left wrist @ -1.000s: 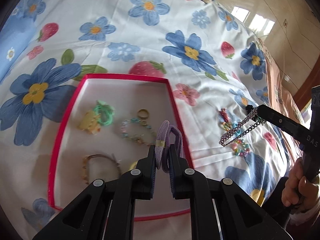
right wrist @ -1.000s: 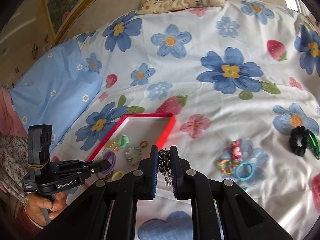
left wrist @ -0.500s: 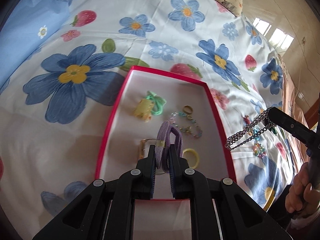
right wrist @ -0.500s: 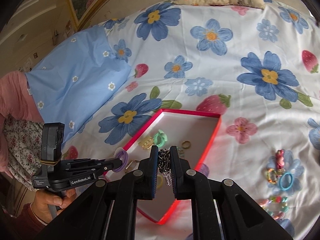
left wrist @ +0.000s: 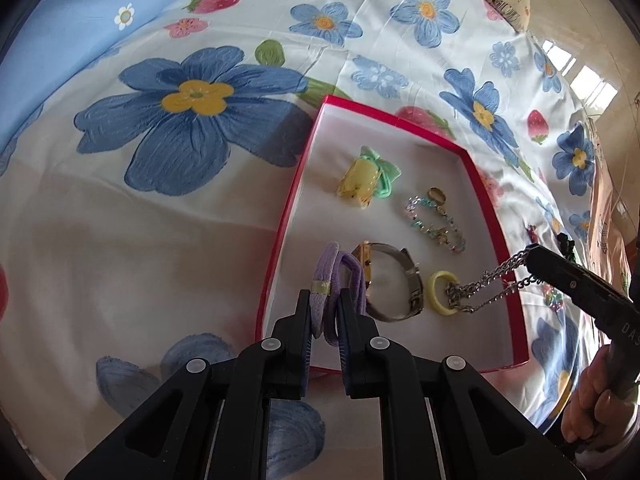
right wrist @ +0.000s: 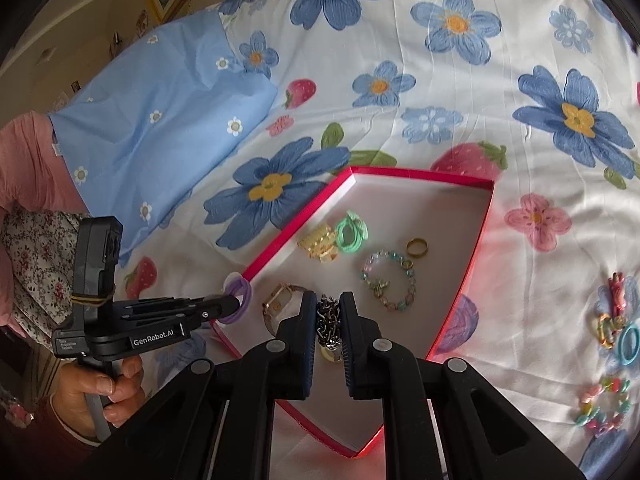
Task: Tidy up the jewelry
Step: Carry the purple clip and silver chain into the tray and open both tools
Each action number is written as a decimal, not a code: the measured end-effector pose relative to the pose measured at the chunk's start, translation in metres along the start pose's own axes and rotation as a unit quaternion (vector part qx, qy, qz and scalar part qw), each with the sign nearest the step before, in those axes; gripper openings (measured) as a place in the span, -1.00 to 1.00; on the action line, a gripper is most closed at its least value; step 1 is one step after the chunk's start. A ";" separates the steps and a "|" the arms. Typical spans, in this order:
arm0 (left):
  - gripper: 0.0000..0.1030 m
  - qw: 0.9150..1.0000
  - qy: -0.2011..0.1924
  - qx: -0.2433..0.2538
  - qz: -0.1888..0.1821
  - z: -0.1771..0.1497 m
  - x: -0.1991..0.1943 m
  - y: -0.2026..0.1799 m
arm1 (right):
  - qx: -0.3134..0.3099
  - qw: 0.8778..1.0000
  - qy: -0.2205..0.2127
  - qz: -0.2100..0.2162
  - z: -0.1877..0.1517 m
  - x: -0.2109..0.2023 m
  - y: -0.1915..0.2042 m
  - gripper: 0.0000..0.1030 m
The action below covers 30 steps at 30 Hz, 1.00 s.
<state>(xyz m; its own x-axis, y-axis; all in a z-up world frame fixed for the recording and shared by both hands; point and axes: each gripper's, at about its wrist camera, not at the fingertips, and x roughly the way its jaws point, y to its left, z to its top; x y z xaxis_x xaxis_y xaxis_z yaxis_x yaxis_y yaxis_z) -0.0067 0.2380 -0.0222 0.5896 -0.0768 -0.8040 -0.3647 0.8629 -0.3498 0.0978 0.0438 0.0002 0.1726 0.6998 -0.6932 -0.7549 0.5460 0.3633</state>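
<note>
A red-rimmed white box (left wrist: 486, 204) (right wrist: 476, 240) lies on the flowered bedsheet. Inside it lie a yellow clip with a green tie (left wrist: 366, 178), a beaded bracelet (left wrist: 434, 224), a gold ring (left wrist: 437, 195), a watch (left wrist: 394, 280) and a yellow ring (left wrist: 440, 298). My left gripper (left wrist: 325, 300) is shut on a purple hair tie (left wrist: 336, 276) over the box's near left part. My right gripper (right wrist: 328, 304) is shut on a silver chain (right wrist: 328, 322), which hangs over the yellow ring (left wrist: 480, 288).
Loose jewelry lies on the sheet right of the box: a pink piece (right wrist: 618, 292), colored rings (right wrist: 618, 334) and a bead bracelet (right wrist: 600, 406). A blue pillow (right wrist: 160, 108) lies at the left. A hand (right wrist: 100, 388) holds the left gripper's handle.
Both grippers have moved in over the box and lower. The chain, earlier over the sheet right of the box, now dangles inside it. The purple hair tie stays gripped.
</note>
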 end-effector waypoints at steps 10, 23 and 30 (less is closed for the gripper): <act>-0.73 1.000 0.015 0.000 0.013 0.000 0.020 -0.001 | -0.001 0.999 0.050 -0.009 -0.019 0.033 -0.007 -0.79; -0.58 1.000 0.013 0.012 0.024 -0.003 0.019 -0.009 | -0.013 0.997 0.079 -0.019 -0.026 0.048 -0.006 -0.70; -0.34 1.000 0.004 0.008 0.026 -0.003 0.010 -0.010 | -0.004 0.997 0.072 -0.011 -0.025 0.044 -0.006 -0.66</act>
<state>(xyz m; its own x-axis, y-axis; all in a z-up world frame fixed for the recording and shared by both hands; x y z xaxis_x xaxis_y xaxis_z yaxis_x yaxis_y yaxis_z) 0.0005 0.2269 -0.0284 0.5638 -0.0350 -0.8251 -0.3842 0.8733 -0.2996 0.0940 0.0597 -0.0477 0.0959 0.6142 -0.7833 -0.7571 0.5559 0.3432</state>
